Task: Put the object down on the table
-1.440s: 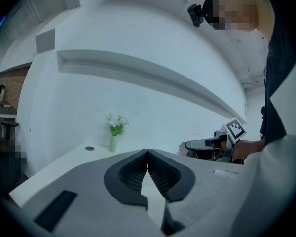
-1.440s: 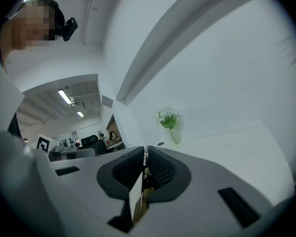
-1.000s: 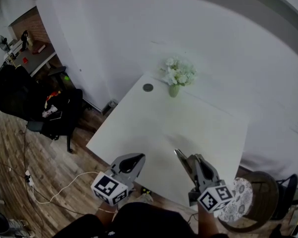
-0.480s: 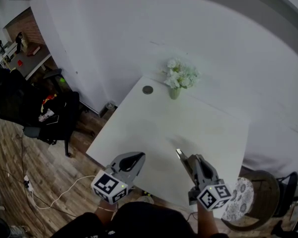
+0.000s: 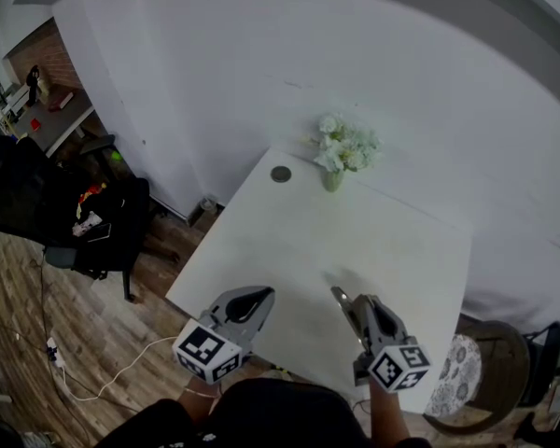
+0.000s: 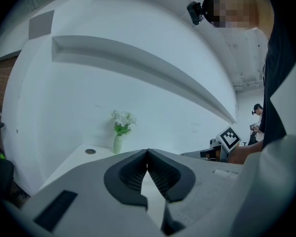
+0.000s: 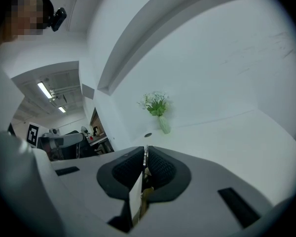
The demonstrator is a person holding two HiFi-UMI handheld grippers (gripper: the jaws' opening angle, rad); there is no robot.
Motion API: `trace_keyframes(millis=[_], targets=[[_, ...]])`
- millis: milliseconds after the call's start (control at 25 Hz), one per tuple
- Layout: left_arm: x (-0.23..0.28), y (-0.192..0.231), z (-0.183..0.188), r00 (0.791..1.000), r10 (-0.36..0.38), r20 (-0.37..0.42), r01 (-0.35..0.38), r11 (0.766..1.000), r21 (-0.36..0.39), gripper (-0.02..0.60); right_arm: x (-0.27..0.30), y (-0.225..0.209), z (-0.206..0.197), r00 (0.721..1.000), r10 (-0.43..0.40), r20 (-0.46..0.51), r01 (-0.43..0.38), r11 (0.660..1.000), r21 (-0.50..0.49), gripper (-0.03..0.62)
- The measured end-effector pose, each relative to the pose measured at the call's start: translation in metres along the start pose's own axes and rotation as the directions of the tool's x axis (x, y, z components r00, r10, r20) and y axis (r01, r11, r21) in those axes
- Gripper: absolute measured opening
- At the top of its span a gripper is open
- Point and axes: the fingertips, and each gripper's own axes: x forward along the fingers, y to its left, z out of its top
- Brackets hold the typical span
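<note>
Left hand-held gripper [image 5: 259, 296] has its jaws pressed together, tips touching, with nothing between them; its own view [image 6: 147, 153] shows the bare pads meeting. It hangs at the near left edge of the white table [image 5: 289, 241], its marker cube [image 5: 205, 353] over the wooden floor [image 5: 37, 315]. A white cable [image 5: 112, 376] trails on that floor, and a black office chair [image 5: 93, 222] stands further left.

At the table's far side a small dark disc [image 5: 280, 174] lies near the left corner. Just to its right stands a pale green vase [image 5: 333, 177] of white flowers [image 5: 347, 145], upright against the wall.

Right of the first one, the right hand-held gripper [image 5: 357, 308] is over the near part of the table. Its jaws are pinching a thin metal piece [image 5: 338, 295]. In the right gripper view [image 7: 145, 149] the piece [image 7: 144, 164] shows as a narrow sliver clamped edge-on between the dark ribbed pads. From above, its shiny tip sticks out past the jaws toward the middle of the table. What the piece is cannot be told, nor whether its tip touches the surface; it is in the grip, not lying on the table. This one's marker cube [image 5: 399, 367] sits close to the person's body.

Beyond the table's right edge stands a round chair with a patterned cushion [image 5: 459, 373].
</note>
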Motion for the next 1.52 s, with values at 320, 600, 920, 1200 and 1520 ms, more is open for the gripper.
trace_keyframes(millis=[320,600,920,1200,1520], targets=[[-0.001,0.01,0.002,1.0,-0.001,-0.002,0.001,1.0,0.005,-0.002,0.011,-0.004,-0.013,0.999,-0.026,-0.022,0.026,1.0,0.012,0.025],[-0.002,0.011,-0.001,1.0,-0.002,-0.006,0.002,1.0,-0.004,-0.002,0.014,-0.013,-0.026,0.997,-0.051,-0.049,0.052,0.999,0.017,0.025],[-0.005,0.014,-0.003,1.0,0.012,-0.011,-0.012,1.0,-0.011,-0.002,0.018,-0.022,-0.039,0.994,-0.075,-0.078,0.077,0.997,0.027,0.025],[-0.006,0.013,-0.005,1.0,0.012,-0.01,-0.012,1.0,-0.013,-0.002,0.016,-0.025,-0.052,0.992,-0.083,-0.096,0.088,0.995,0.053,0.025],[-0.008,0.012,-0.006,1.0,0.007,-0.008,-0.007,1.0,-0.018,-0.002,0.013,-0.028,-0.065,0.988,-0.087,-0.13,0.097,0.993,0.069,0.025]])
